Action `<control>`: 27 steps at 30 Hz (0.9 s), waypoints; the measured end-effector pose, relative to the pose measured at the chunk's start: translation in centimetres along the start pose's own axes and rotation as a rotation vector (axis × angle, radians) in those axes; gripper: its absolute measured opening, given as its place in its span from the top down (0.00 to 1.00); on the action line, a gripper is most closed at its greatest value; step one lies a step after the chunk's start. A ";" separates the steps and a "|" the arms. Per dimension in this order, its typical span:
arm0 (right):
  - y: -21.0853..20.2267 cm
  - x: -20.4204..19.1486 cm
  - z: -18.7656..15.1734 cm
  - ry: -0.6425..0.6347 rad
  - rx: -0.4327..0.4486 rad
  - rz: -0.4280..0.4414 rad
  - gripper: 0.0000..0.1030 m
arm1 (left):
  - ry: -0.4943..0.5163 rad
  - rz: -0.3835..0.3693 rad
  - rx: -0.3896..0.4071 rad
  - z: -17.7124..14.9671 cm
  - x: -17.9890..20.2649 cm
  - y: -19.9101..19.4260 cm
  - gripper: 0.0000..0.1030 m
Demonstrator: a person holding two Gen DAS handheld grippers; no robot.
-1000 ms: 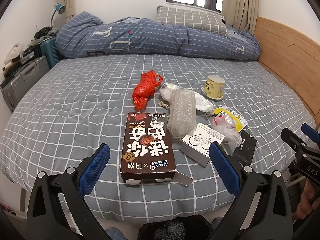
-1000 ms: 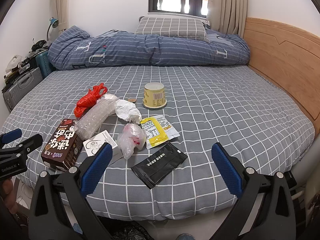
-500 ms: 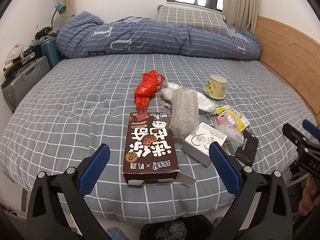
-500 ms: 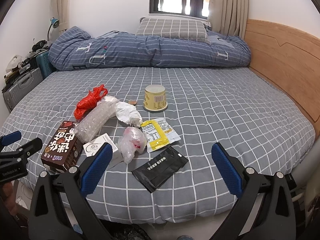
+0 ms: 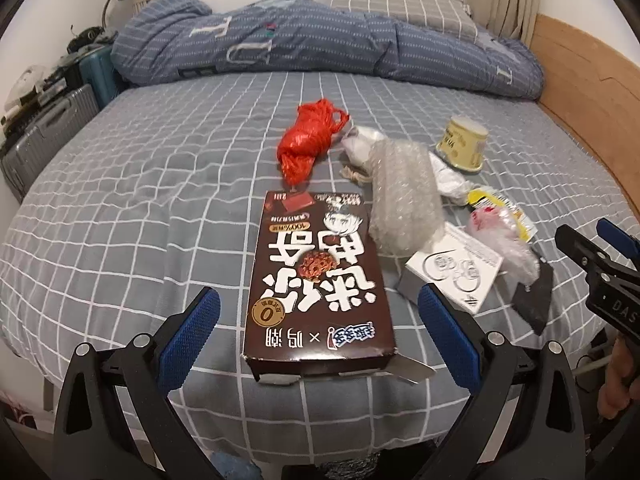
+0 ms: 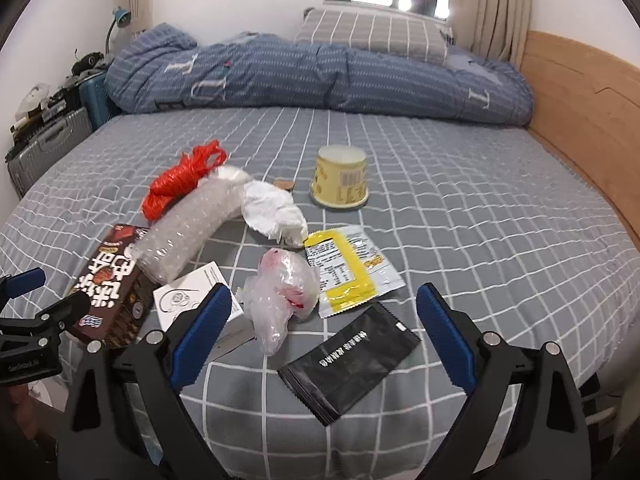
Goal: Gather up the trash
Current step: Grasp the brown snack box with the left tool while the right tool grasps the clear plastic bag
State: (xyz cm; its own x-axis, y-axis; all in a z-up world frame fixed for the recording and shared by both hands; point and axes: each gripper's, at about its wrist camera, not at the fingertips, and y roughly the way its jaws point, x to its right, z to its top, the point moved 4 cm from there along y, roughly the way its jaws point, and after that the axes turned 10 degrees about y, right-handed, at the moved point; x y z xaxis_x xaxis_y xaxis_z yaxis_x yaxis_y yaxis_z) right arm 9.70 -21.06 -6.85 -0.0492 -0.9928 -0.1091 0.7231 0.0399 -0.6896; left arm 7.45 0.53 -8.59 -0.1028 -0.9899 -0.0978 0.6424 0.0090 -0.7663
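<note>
Two tools: left tool (image 5: 316,320) open, empty | right tool (image 6: 324,318) open, just narrowing, empty | brown box (image 5: 316,280) beside bubble wrap (image 5: 404,196): light, stiff; grip across long sides.

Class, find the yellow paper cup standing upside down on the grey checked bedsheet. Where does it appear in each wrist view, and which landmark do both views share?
Left wrist view: the yellow paper cup is upper right, beyond the crumpled white plastic bag.
Right wrist view: the cup is just above centre, right of that bag.
Shared landmark: the red plastic bag, left of the cup in both.
</note>
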 end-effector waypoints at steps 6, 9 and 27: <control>3.1 -0.2 -0.3 0.002 -0.045 0.008 0.16 | -0.012 -0.012 -0.044 -0.2 -0.2 2.5 0.06; 4.0 -0.3 -0.5 0.004 -0.061 0.014 0.18 | -0.015 -0.006 -0.071 -0.2 0.0 3.6 0.06; 7.7 -1.3 -2.2 0.010 -0.151 0.089 0.72 | -0.018 0.027 -0.106 -1.1 0.2 6.8 0.13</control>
State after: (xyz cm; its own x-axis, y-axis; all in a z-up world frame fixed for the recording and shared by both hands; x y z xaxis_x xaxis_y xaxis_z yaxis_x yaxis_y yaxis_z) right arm 13.81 -19.21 -13.55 0.0030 -0.9835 -0.1808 0.6130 0.1447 -0.7767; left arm 10.94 0.56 -14.57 -0.0721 -0.9915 -0.1083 0.5611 0.0495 -0.8263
